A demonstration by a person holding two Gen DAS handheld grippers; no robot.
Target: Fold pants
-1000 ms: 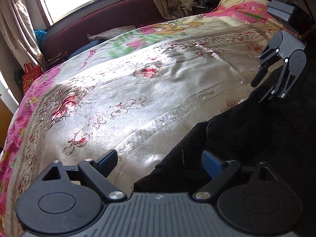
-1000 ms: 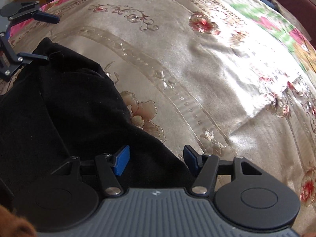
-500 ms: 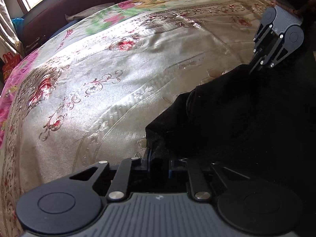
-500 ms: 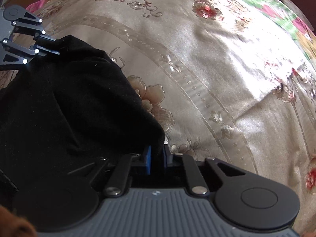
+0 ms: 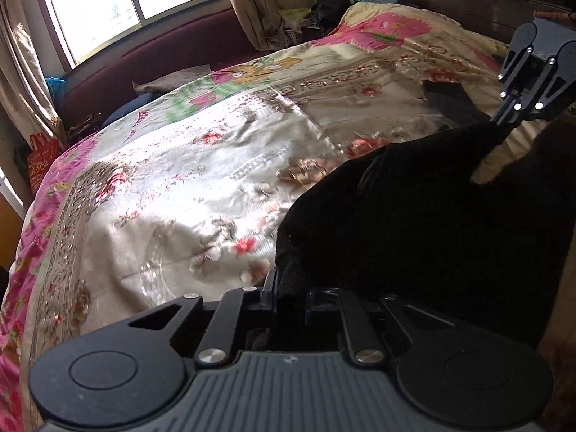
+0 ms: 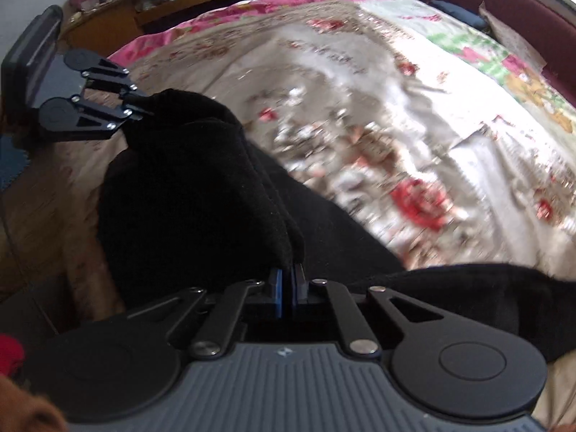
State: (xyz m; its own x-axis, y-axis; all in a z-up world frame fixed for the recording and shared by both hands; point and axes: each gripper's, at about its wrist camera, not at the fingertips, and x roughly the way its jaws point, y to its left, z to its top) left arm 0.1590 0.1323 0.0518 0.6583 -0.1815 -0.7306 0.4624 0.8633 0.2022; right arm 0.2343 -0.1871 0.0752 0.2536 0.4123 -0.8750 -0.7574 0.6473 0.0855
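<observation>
The left black two-finger tool is built of matte linkage bars fastened with silver screws, round discs, a ribbed grey housing and blue pads. The right black tool is made alike.

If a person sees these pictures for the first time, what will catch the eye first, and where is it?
The black pants stand out first, a dark mass low and to the right, with the left gripper and the right gripper each shut on an edge. Behind them spreads the shiny floral bedspread, bright with sun from the window at the upper left.
</observation>
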